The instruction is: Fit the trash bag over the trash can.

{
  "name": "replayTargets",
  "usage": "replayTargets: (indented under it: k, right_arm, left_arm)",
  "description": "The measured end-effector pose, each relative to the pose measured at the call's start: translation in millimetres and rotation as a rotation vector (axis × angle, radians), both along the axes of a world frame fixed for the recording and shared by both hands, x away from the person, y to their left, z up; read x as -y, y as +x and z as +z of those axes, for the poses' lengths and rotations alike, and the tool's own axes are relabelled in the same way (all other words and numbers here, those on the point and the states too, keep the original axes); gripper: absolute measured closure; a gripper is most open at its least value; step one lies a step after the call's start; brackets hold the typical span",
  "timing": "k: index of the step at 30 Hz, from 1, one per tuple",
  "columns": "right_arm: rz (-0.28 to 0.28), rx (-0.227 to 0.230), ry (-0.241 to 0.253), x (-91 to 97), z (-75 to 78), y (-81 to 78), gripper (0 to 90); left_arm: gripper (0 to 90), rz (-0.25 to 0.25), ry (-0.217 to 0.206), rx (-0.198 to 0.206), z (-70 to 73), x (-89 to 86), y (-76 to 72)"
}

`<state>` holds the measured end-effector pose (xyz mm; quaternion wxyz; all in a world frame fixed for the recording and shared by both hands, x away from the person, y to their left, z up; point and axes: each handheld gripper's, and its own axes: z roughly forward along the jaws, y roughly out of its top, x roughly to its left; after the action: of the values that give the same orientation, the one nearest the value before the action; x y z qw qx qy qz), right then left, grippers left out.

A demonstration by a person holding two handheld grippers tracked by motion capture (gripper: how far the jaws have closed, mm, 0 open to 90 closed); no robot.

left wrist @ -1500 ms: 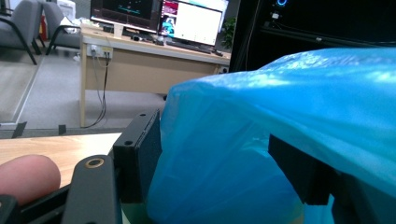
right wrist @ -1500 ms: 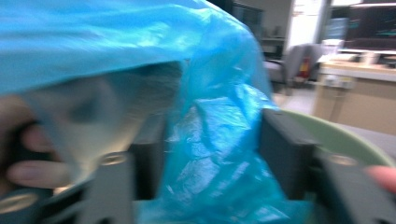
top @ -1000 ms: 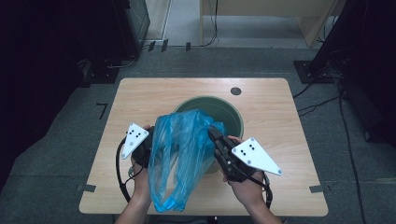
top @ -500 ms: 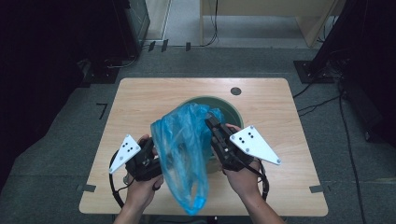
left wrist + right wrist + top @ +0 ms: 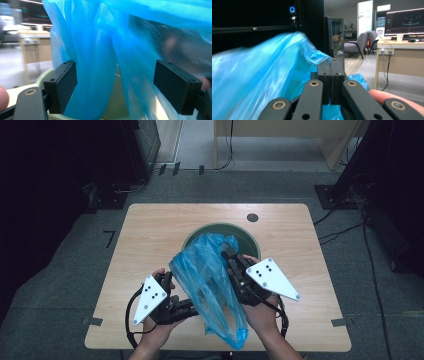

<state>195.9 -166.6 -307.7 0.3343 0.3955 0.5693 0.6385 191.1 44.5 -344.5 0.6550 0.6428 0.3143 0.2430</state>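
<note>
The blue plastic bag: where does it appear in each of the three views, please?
High view: blue plastic bag at centre, between both grippers, over the green bin.
Left gripper view: hangs between the open jaws, filling the middle and top.
Right gripper view: left half, edge pinched in the shut jaws.
Shared landmark: the green bin rim.

The left gripper (image 5: 187, 309) has moved toward the near edge of the desk (image 5: 150, 227), and its jaws have just been opening, with blue bag (image 5: 210, 280) film between them. The bag now hangs narrower and longer.
</note>
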Motion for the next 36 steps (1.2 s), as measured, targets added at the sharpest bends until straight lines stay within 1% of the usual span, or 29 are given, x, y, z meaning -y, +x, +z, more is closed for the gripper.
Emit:
replayTargets:
  k: [1,3,4,5,6,8,10,12,14,16,17,19,20,22,23,25,27,28,29,30,32,33,34,35,36]
  right_arm:
    - [0.005,-0.003,-0.011,-0.9,-2.2,-1.0,90.0]
    - [0.018,-0.002,-0.031,-1.7,-6.8,-3.4,90.0]
    - [0.02,-0.001,-0.044,-1.3,-9.0,-4.6,90.0]
    - [0.021,0.001,-0.054,-0.3,-10.8,-6.0,90.0]
    - [0.021,0.005,-0.061,1.5,-12.3,-7.4,90.0]
    - [0.016,0.013,-0.071,7.5,-14.0,-10.4,90.0]
    - [0.007,0.009,-0.07,16.1,-14.8,-13.5,90.0]
    - [-0.01,0.005,-0.069,27.7,-16.3,-17.4,90.0]
    - [-0.038,-0.004,-0.078,42.3,-18.8,-21.1,90.0]
    - [-0.066,-0.025,-0.074,58.8,-21.2,-24.2,90.0]
    - [-0.08,-0.035,-0.075,66.9,-22.8,-25.2,90.0]
    - [-0.107,-0.064,-0.066,81.8,-26.4,-27.4,90.0]
    - [-0.116,-0.079,-0.06,88.5,-28.8,-28.8,90.0]
    - [-0.123,-0.11,-0.048,99.9,-34.4,-32.2,90.0]
    - [-0.121,-0.126,-0.038,104.6,-36.8,-34.0,90.0]
    - [-0.131,-0.136,-0.03,111.2,-40.0,-37.4,90.0]
    - [-0.142,-0.141,-0.022,115.7,-42.7,-40.0,90.0]
    - [-0.146,-0.15,-0.023,116.8,-44.7,-41.4,90.0]
    - [-0.146,-0.162,-0.03,117.5,-47.3,-43.0,90.0]
    - [-0.144,-0.171,-0.045,118.0,-50.5,-45.5,90.0]
    - [-0.135,-0.184,-0.066,118.9,-57.3,-53.0,90.0]
    - [-0.128,-0.189,-0.062,119.6,-59.6,-57.6,90.0]
    - [-0.114,-0.186,-0.061,120.6,-60.7,-62.3,90.0]
    - [-0.104,-0.175,-0.064,120.7,-60.6,-66.9,90.0]
    - [-0.095,-0.165,-0.071,120.0,-59.7,-71.1,90.0]
  left_arm:
    - [19.5,0.004,-0.013,-0.011,2.9,0.4,2.4]
    - [28.5,-0.001,-0.046,-0.022,6.8,0.6,6.7]
    - [37.3,-0.012,-0.058,-0.023,8.2,0.3,8.3]
    - [47.0,-0.037,-0.077,-0.021,9.1,-0.6,9.8]
    - [55.4,-0.053,-0.096,-0.025,10.0,-2.1,11.0]
    - [69.3,-0.05,-0.114,-0.053,10.9,-6.7,14.8]
    - [78.2,-0.045,-0.125,-0.076,10.1,-13.9,18.7]
    - [84.2,-0.023,-0.134,-0.102,7.8,-23.9,21.6]
    - [89.9,-0.012,-0.153,-0.136,3.4,-37.5,25.0]
    - [90.0,0.012,-0.17,-0.177,-2.7,-51.4,28.0]
    - [90.0,0.021,-0.173,-0.191,-5.9,-57.9,28.6]
    - [90.0,0.025,-0.19,-0.228,-11.7,-69.1,28.5]
    - [90.0,0.024,-0.186,-0.238,-14.1,-73.4,27.2]
    - [90.0,0.021,-0.178,-0.244,-17.2,-79.7,22.7]
    - [90.0,0.018,-0.171,-0.241,-18.1,-82.3,20.3]
    - [90.0,0.032,-0.166,-0.24,-19.6,-87.9,16.5]
    - [90.0,0.045,-0.167,-0.26,-23.4,-93.8,14.3]
    - [90.0,0.043,-0.164,-0.28,-26.5,-96.4,12.8]
    - [90.0,0.018,-0.169,-0.305,-30.3,-98.7,10.7]
    - [90.0,-0.006,-0.165,-0.32,-34.0,-100.3,7.0]
    - [90.0,-0.032,-0.132,-0.319,-39.9,-101.2,-2.6]
    - [90.0,-0.059,-0.128,-0.316,-42.0,-101.5,-7.2]
    - [90.0,-0.079,-0.122,-0.308,-43.5,-100.5,-12.2]
    - [90.0,-0.091,-0.105,-0.289,-45.2,-97.8,-17.6]
    - [90.0,-0.09,-0.076,-0.264,-47.6,-93.0,-23.3]
